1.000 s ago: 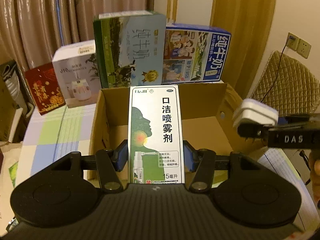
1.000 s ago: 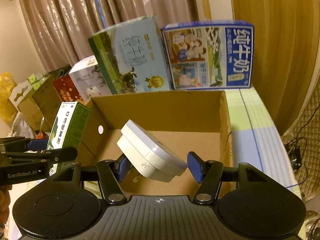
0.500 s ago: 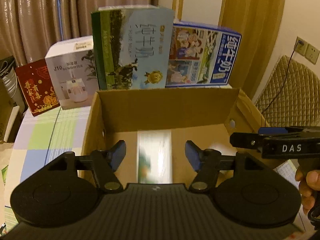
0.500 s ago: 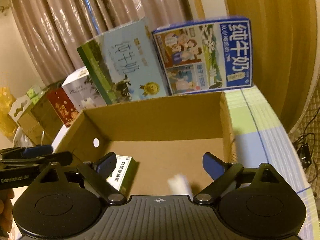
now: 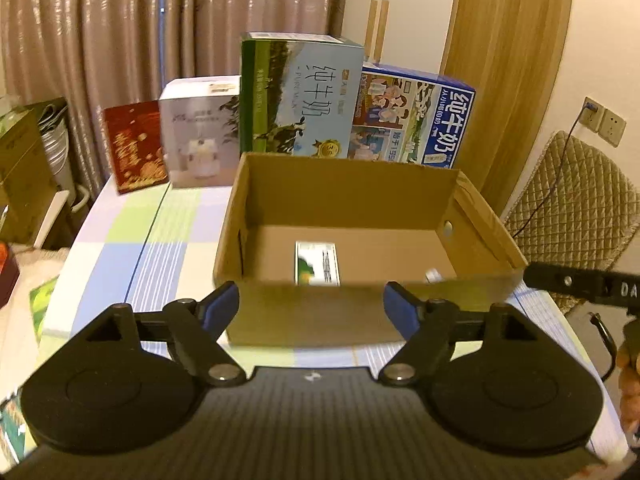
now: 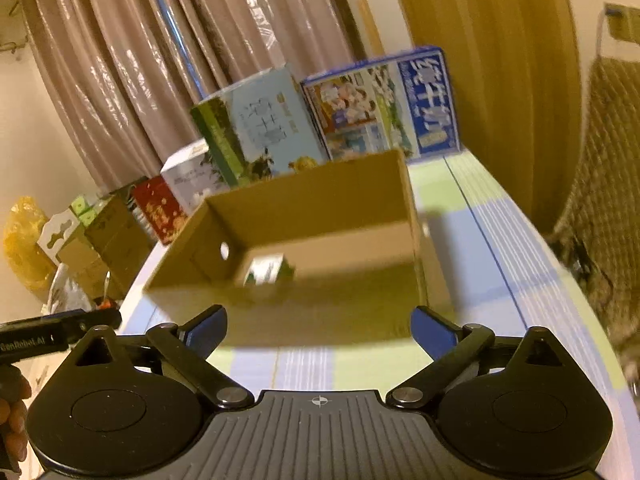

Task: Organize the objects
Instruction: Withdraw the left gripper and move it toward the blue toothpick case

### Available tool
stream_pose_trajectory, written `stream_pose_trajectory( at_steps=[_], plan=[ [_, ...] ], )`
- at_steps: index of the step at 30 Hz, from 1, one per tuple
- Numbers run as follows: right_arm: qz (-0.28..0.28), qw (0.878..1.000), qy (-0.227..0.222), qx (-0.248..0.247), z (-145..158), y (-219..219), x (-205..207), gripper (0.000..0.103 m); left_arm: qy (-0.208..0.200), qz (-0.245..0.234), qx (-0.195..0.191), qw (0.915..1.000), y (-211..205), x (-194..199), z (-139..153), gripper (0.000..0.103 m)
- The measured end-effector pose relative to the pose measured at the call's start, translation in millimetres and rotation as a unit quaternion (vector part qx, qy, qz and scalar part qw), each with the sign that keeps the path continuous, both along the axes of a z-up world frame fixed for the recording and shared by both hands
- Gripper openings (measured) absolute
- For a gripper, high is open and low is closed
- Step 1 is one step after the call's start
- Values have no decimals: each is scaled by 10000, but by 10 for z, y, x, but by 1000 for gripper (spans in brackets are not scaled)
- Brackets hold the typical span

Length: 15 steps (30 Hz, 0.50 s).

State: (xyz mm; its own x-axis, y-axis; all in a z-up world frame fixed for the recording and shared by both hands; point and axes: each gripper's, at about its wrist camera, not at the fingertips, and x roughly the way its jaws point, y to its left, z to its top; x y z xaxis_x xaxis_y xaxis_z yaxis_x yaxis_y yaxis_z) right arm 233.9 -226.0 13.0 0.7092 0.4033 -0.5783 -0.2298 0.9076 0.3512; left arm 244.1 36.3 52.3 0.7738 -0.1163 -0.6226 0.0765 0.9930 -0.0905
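An open brown cardboard box (image 5: 344,184) stands on the checked tablecloth; it also shows in the right wrist view (image 6: 304,204). A green and white spray carton (image 5: 317,262) lies flat on its floor, seen too in the right wrist view (image 6: 266,272). A bit of the white plug adapter (image 5: 433,275) peeks over the near wall at the right. My left gripper (image 5: 312,310) is open and empty, in front of the box's near wall. My right gripper (image 6: 318,330) is open and empty, also in front of the box.
Two milk cartons (image 5: 300,96) (image 5: 412,116), a white humidifier box (image 5: 200,132) and a red box (image 5: 134,144) stand behind the cardboard box. A quilted chair (image 5: 572,208) is at the right. Cartons and bags (image 6: 80,240) sit off the table's left.
Both grippers opened and dropped their loads into the box: the spray carton from the left, the white adapter from the right. Both then pulled back out of the box.
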Motion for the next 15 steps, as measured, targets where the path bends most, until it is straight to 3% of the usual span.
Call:
stream_pose_trajectory(
  at_steps=[7,15],
  plan=[
    [60,9999,89,-91,-12,-36,-817,97,23,268,-95,9996,26,-834,54,89],
    [234,9992,211,-266,-102,-34,-1398,97,207,462,49,9987,64,-1572,-52,96]
  ],
)
